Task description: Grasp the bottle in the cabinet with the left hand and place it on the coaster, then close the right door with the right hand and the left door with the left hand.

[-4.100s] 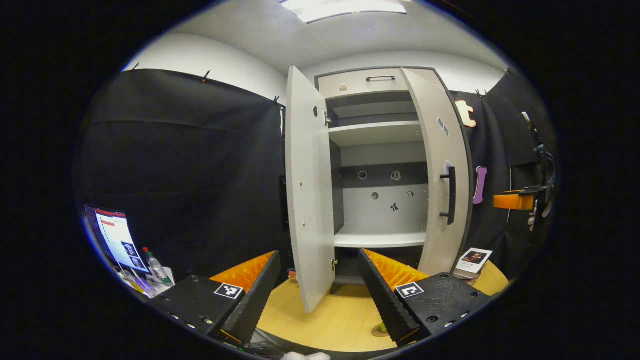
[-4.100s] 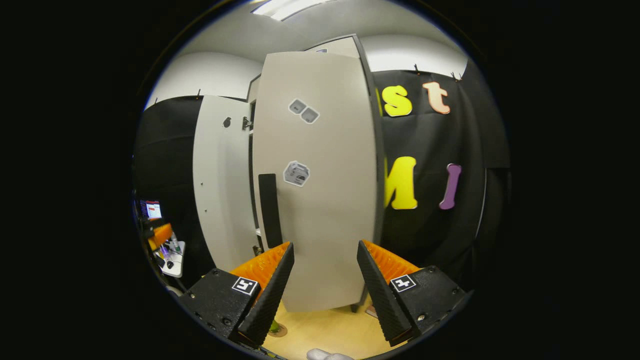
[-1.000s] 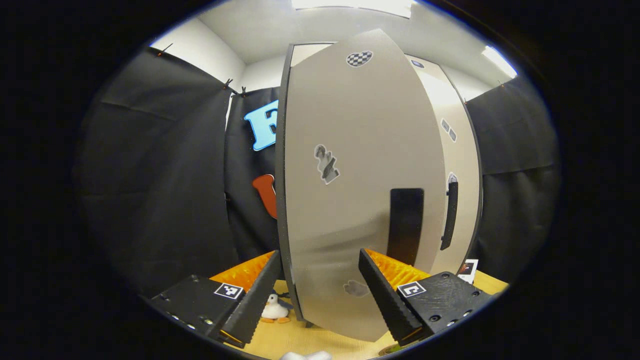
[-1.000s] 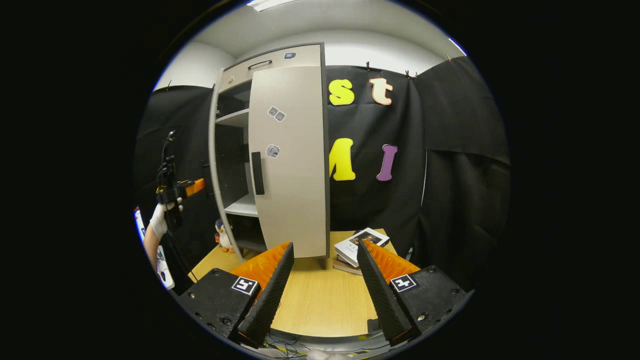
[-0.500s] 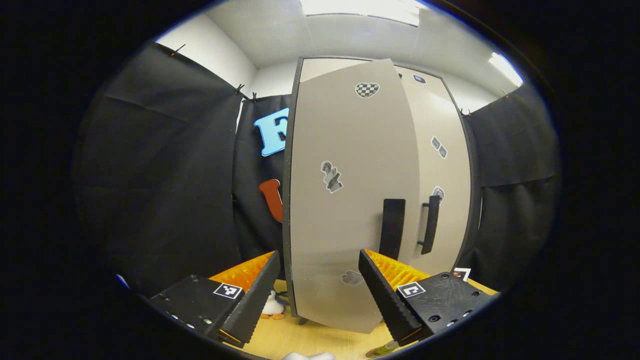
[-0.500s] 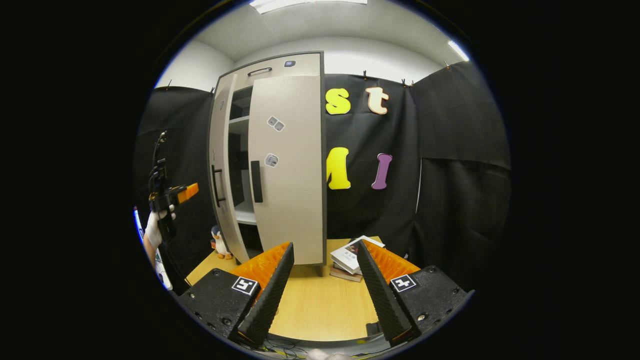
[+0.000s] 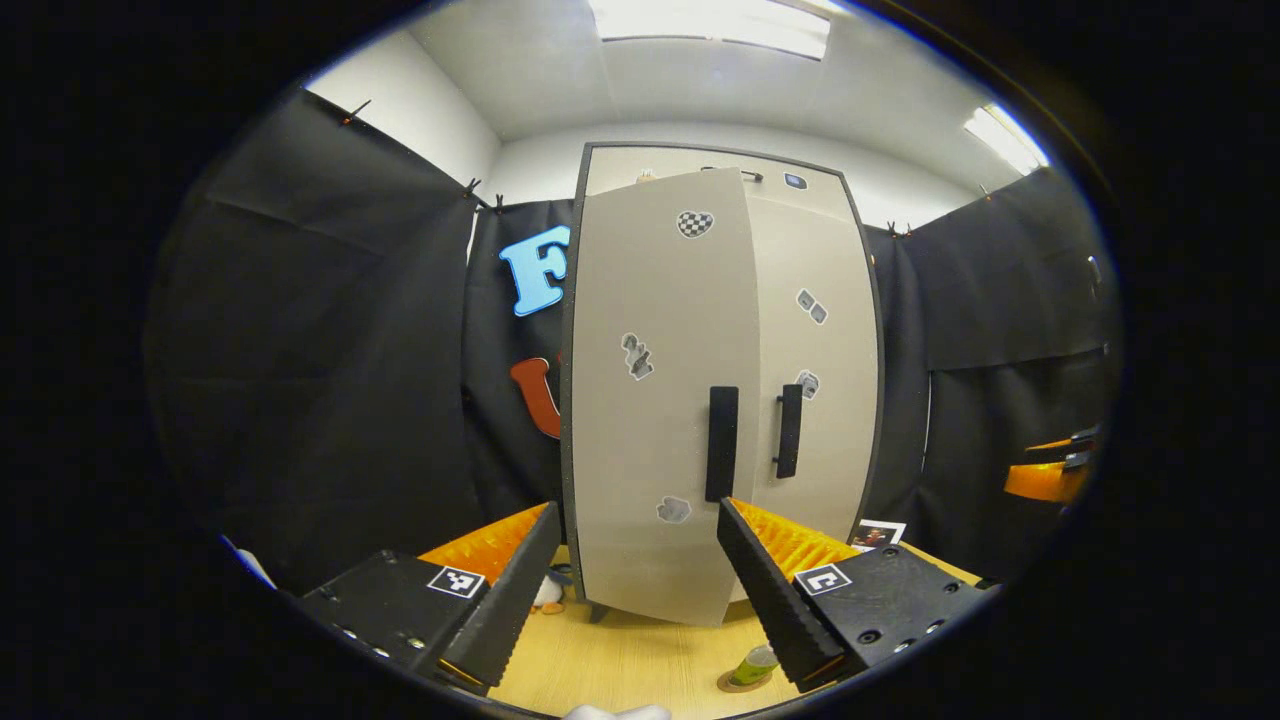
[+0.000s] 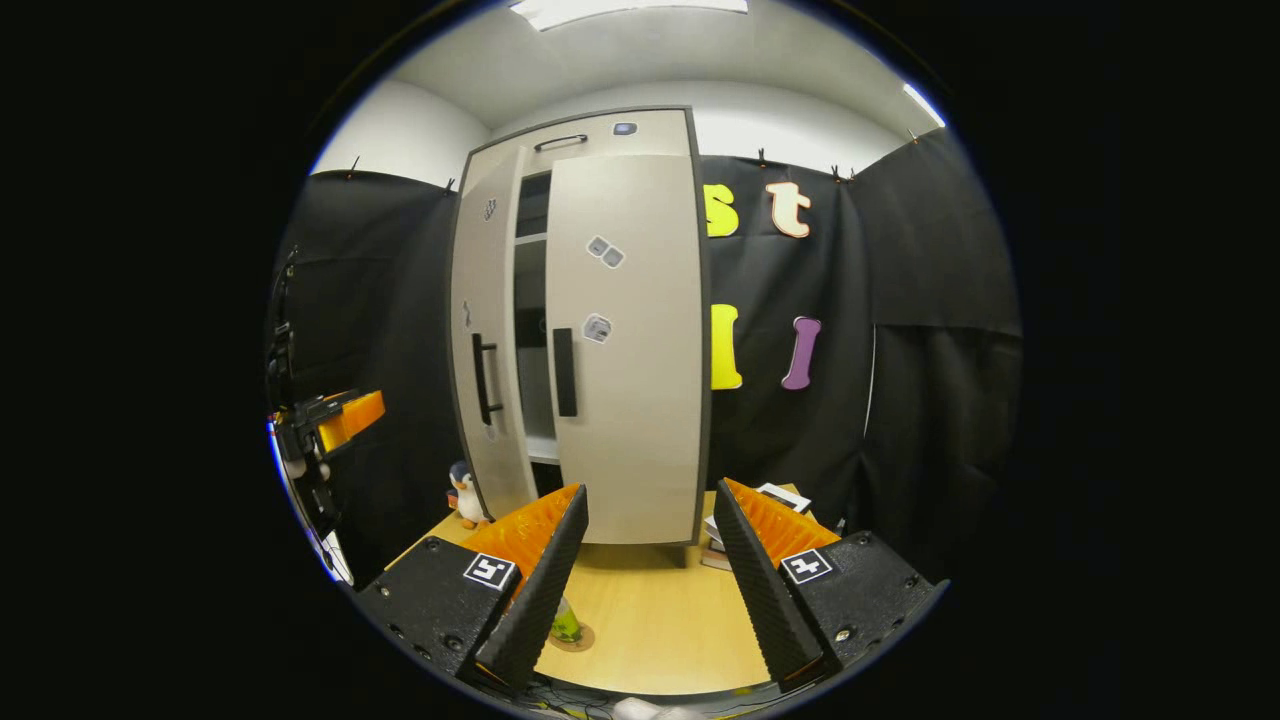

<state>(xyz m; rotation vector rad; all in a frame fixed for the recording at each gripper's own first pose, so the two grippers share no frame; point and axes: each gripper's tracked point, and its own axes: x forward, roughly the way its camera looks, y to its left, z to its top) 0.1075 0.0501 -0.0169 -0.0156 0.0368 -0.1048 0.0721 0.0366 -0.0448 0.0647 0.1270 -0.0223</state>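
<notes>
The tall grey cabinet stands at the back of the wooden table (image 7: 620,660). Its right door (image 7: 820,380) is flush with the frame. Its left door (image 7: 650,400) stands slightly ajar, and the right gripper view shows a dark gap (image 8: 530,330) between the left door (image 8: 490,330) and the right door (image 8: 630,400). A small green bottle (image 7: 757,664) stands upright on a round coaster (image 7: 735,685) near the table's front, seen again as bottle (image 8: 565,625) on coaster (image 8: 580,640). My left gripper (image 7: 638,506) is open and empty, short of the left door. My right gripper (image 8: 650,490) is open and empty, back from the cabinet.
A penguin toy (image 8: 465,495) stands by the cabinet's left foot. A stack of books (image 8: 775,500) lies to the cabinet's right. The left gripper (image 8: 335,420) hangs at the far left of the right gripper view. The right gripper (image 7: 1045,478) shows at the far right of the left gripper view.
The right door went from open to shut. The left door has swung almost shut over the last second, and my left gripper has drawn back from it.
</notes>
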